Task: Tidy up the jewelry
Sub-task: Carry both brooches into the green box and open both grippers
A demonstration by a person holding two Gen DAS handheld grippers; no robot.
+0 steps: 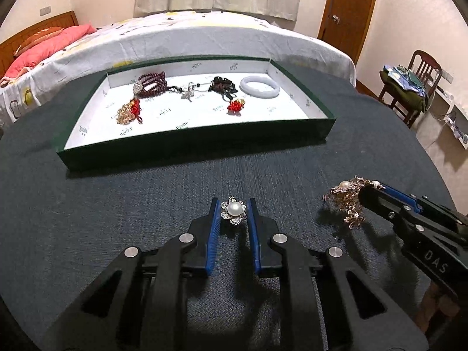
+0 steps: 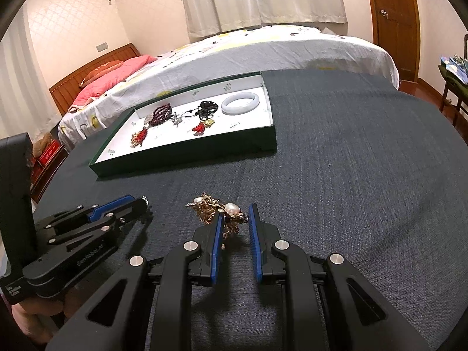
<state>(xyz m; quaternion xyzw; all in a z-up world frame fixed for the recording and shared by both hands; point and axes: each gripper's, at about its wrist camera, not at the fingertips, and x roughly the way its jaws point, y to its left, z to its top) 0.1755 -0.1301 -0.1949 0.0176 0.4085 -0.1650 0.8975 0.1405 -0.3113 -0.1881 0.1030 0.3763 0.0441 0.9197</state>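
Two hand-held grippers work over a dark blue woven tabletop [image 1: 117,204] beside a bed. The left gripper [image 1: 233,212] has its blue-padded jaws pressed against a pearl flower brooch [image 1: 233,210], a white pearl ringed by rhinestone petals, near the tabletop's near edge. To its right, the right gripper [image 2: 235,219] is clamped on a gold pearl brooch [image 2: 216,209] (an ornate gilt cluster with two pearls), part of which juts left past the fingertips.

Toward the far edge sits a shallow green tray [image 1: 187,149] with a white lining printed with small repeated logos, too small to read. It holds a white bangle [image 1: 259,87] in its far right corner, a dark red bead bracelet [image 1: 152,83] at far left, a black cord piece [image 1: 222,86] between them, and two red-and-gold ornaments nearer its front wall.

The right gripper's body reads "DAS" in the left wrist view; the left gripper's arm reads "GenRobot.AI" in the right wrist view.
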